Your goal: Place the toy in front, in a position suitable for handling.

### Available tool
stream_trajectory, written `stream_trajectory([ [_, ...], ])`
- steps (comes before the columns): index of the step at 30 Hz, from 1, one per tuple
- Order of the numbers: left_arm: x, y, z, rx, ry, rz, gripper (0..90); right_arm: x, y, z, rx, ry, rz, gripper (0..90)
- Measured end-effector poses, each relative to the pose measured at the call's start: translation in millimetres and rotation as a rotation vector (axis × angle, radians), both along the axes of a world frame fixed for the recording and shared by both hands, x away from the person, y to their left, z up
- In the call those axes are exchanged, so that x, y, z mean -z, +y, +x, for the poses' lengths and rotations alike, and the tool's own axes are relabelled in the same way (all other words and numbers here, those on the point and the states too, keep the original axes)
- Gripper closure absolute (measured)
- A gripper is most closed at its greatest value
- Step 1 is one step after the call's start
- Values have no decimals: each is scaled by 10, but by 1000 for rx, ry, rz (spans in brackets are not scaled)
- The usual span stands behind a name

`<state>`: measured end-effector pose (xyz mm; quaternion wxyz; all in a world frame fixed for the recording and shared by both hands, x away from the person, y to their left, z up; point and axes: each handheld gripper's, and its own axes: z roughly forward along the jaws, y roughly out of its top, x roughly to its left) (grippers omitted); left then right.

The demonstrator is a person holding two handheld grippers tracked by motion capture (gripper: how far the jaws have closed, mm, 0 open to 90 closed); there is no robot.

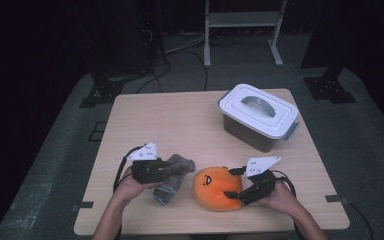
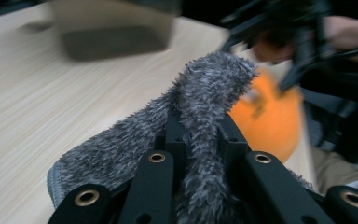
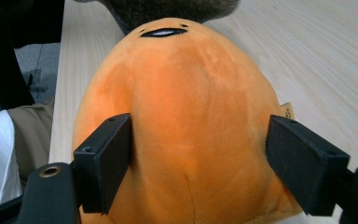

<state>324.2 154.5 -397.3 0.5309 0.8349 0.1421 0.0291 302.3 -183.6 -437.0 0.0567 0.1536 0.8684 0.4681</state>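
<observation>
A grey fuzzy sock [image 1: 171,182] lies at the front of the wooden table [image 1: 170,120], and my left gripper [image 1: 172,170] is shut on its upper end. In the left gripper view the sock [image 2: 121,154] is pinched between the black jaws of the left gripper [image 2: 200,126]. Right of it sits an orange egg-shaped plush [image 1: 216,187] with a small face. My right gripper [image 1: 232,192] is open, its jaws set on either side of the plush [image 3: 186,102] and close against it. The right gripper [image 3: 198,154] does not visibly squeeze it. The sock's tip [image 3: 168,9] shows beyond the plush.
A grey storage box with a clipped white lid and handle [image 1: 258,116] stands at the table's back right; it appears blurred [image 2: 114,32] in the left gripper view. A metal stand [image 1: 242,30] and cables are on the floor behind.
</observation>
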Motion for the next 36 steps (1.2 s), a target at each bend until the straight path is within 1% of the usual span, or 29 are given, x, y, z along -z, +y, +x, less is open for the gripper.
stream_trajectory([
  [1, -31, -105, -14, 26, -9, 4, 786, -2, 18, 6, -2, -3, -4, 220],
  [2, -31, -105, -14, 26, -9, 4, 786, -4, 33, 13, -6, -3, -4, 218],
  [3, -72, -306, -41, 87, -16, 6, 786, -7, 47, 20, -6, -3, -6, 216],
  [4, -81, -400, -56, 112, -25, 20, 785, -8, 60, 26, -7, -6, -7, 216],
  [5, -81, -400, -56, 112, -25, 20, 785, -8, 60, 26, -7, -6, -7, 216],
  [6, -64, -562, -78, 149, -35, 70, 785, -12, 78, 34, -12, -7, -12, 214],
  [7, -64, -562, -78, 149, -35, 70, 785, -12, 82, 38, -13, -7, -13, 214],
  [8, 9, -664, -82, 168, -32, 123, 785, -10, 83, 42, -14, -7, -15, 214],
  [9, 9, -664, -82, 168, -32, 123, 784, -10, 83, 42, -14, -7, -15, 214],
  [10, 78, -667, -84, 170, -26, 130, 783, 1, 80, 50, -19, -7, -31, 215],
  [13, 108, -596, -88, 164, -26, 127, 783, 11, 73, 45, -23, -12, -30, 219],
  [14, 122, -534, -89, 158, -30, 128, 783, 12, 72, 44, -22, -14, -31, 223],
  [15, 141, -446, -81, 150, -17, 139, 781, 5, 76, 41, -21, -15, -37, 224],
  [16, 141, -446, -81, 150, -17, 139, 780, 6, 77, 43, -22, -14, -36, 224],
  [17, 157, -340, -75, 131, -16, 156, 780, 8, 75, 47, -22, -14, -33, 224],
  [19, 194, -244, -62, 107, -6, 174, 781, 14, 67, 53, -20, -13, -28, 224],
  [21, 220, -207, -54, 101, -1, 183, 781, 16, 65, 56, -20, -9, -24, 223],
  [22, 261, -160, -44, 94, 10, 187, 781, 20, 62, 62, -20, -8, -19, 223],
  [24, 269, -144, -43, 95, 16, 183, 781, 19, 62, 63, -20, -7, -20, 223],
  [26, 265, -148, -48, 93, 18, 172, 781, 12, 68, 67, -19, -7, -26, 223],
  [28, 227, -189, -68, 99, 0, 171, 781, 1, 83, 66, -16, -9, -38, 219],
  [29, 162, -252, -100, 112, -19, 149, 781, -7, 98, 70, -18, -14, -51, 213],
  [30, 162, -252, -100, 112, -19, 149, 781, -11, 103, 74, -20, -16, -53, 212],
  [31, 96, -329, -134, 143, -32, 110, 781, -15, 115, 70, -21, -19, -53, 212],
  [32, 96, -329, -134, 143, -32, 110, 781, -15, 115, 70, -21, -19, -53, 212],
  [33, 68, -425, -163, 167, -43, 100, 781, -27, 149, 57, -25, -34, -56, 205],
  [34, 68, -425, -163, 167, -43, 100, 781, -31, 168, 52, -23, -39, -59, 199],
  [35, 110, -506, -170, 174, -57, 150, 781, -33, 177, 53, -26, -44, -63, 195],
  [36, 139, -511, -158, 170, -52, 160, 782, -32, 181, 52, -23, -42, -62, 194],
])
